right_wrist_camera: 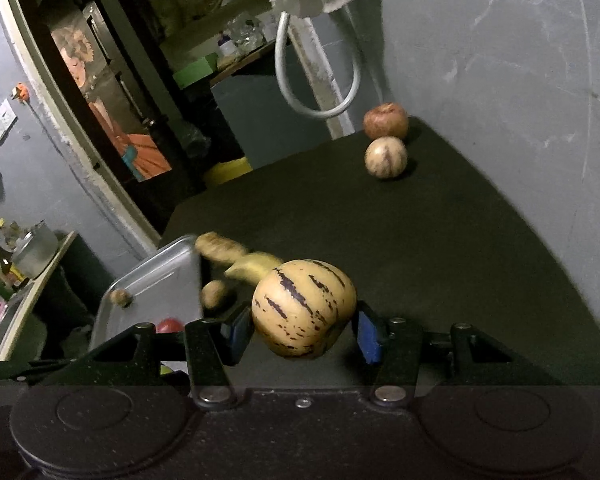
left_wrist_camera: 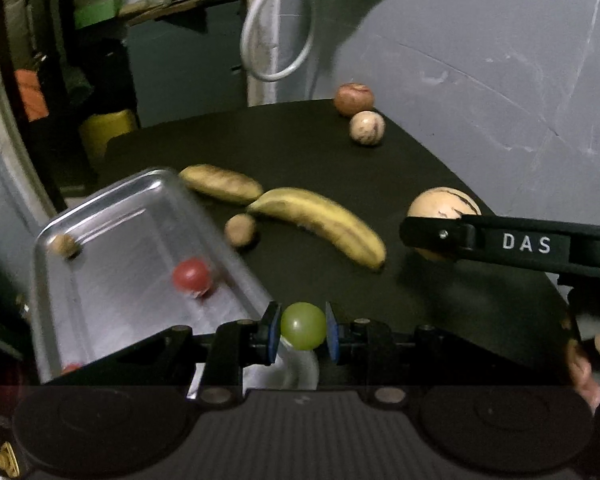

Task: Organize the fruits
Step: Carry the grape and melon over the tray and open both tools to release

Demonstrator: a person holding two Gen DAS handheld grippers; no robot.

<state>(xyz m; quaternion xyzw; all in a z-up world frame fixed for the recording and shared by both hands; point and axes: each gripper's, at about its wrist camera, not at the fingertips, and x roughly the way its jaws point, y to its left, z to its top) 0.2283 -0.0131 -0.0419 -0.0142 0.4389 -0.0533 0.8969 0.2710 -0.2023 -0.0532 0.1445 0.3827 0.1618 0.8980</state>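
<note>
- Left wrist view: left gripper (left_wrist_camera: 303, 330) clamped on a green grape (left_wrist_camera: 303, 325), blue pads (left_wrist_camera: 274, 330) pressing it from either side, carried just past the near corner of the metal tray (left_wrist_camera: 112, 208), probably on the way into it.
- Already lying in the tray: a red fruit (left_wrist_camera: 192, 276) and a small brown fruit (left_wrist_camera: 64, 245); likely the collecting spot for the sorted fruit.
- Loose on the dark table (left_wrist_camera: 300, 144): two bananas (left_wrist_camera: 320, 222) end to end, a small brown fruit just beside the tray, and a reddish apple (left_wrist_camera: 354, 99) with a small striped melon (left_wrist_camera: 367, 128) touching near the far edge.
- Reaching in from the right: the other tool's black arm, crossing in front of a large striped melon (left_wrist_camera: 444, 202).
- Right wrist view: right gripper (right_wrist_camera: 304, 334) spread wide around the large striped melon (right_wrist_camera: 304, 308), pads (right_wrist_camera: 367, 336) flanking its sides; cannot tell whether fully gripped or resting on the table.
- Tray (right_wrist_camera: 156, 276) to the left, well within reach, seemingly the melon's destination.
</note>
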